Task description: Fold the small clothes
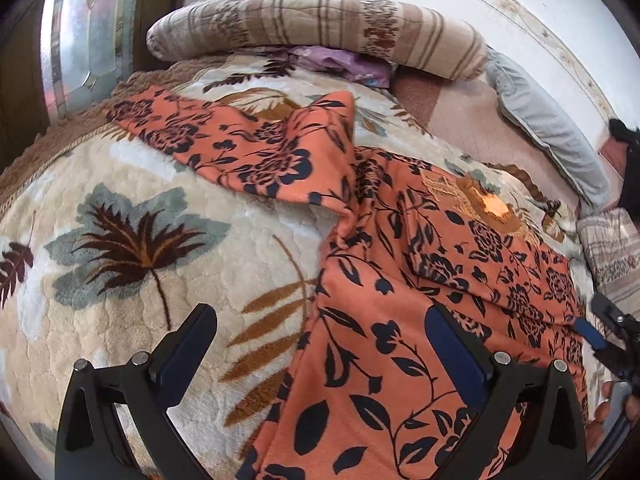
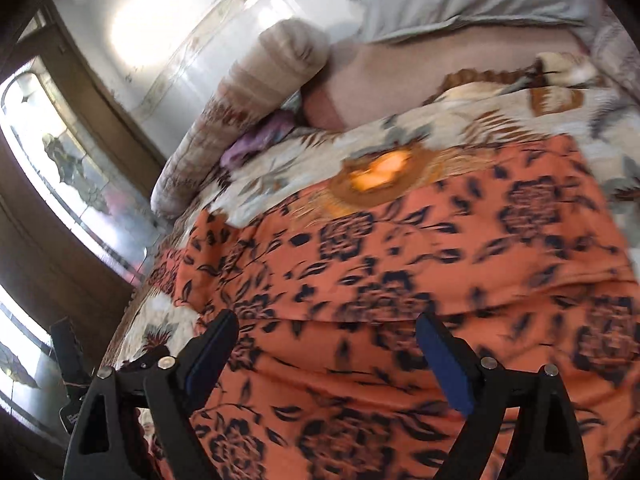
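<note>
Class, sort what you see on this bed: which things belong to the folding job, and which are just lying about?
For the job:
orange floral garment
left tool
right tool

Lying about:
leaf-patterned blanket
striped rolled quilt
grey pillow
purple cloth

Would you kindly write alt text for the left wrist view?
An orange garment with dark floral print lies spread on a cream leaf-patterned blanket, one sleeve stretched leftward. The open left gripper hovers over its edge; a striped rolled quilt sits behind.
</note>
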